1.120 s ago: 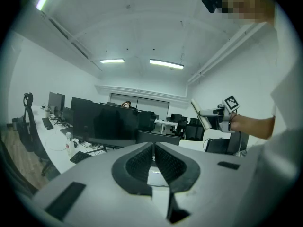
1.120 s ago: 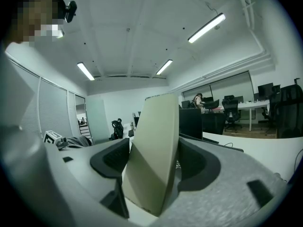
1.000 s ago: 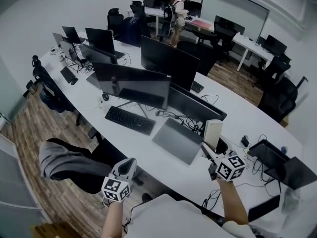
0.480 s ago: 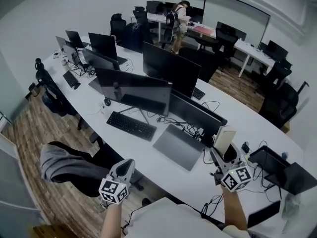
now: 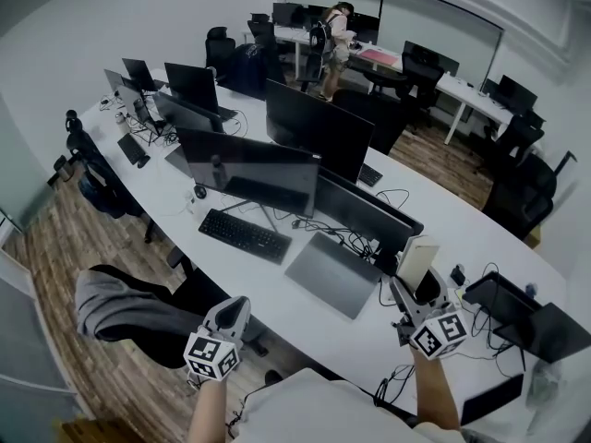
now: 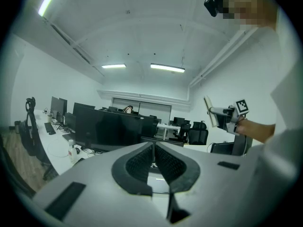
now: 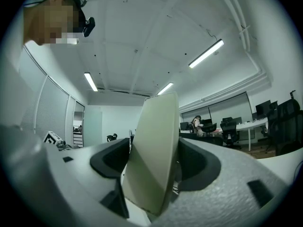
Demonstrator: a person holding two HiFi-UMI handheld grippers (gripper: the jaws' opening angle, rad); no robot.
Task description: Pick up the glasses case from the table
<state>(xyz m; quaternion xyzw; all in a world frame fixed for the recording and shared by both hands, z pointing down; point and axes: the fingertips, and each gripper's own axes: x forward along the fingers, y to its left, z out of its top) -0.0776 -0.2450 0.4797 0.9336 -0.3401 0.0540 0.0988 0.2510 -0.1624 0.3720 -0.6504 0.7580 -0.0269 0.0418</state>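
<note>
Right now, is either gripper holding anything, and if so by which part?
The right gripper holds the pale glasses case, jaws pressing its two broad faces near its lower end; the rest sticks up. The left gripper is shut, empty.

We are gripping the glasses case (image 7: 154,148) in our right tool (image 7: 155,167). The dark pads are pressing on both broad sides of the pale cream shell, which is standing on edge and leaning slightly right above the jaws. Behind it, ceiling light strips (image 7: 206,53) are glowing, and far off on the right a person (image 7: 195,123) is standing near a white table (image 7: 247,123) and black office chairs (image 7: 231,126).
</note>
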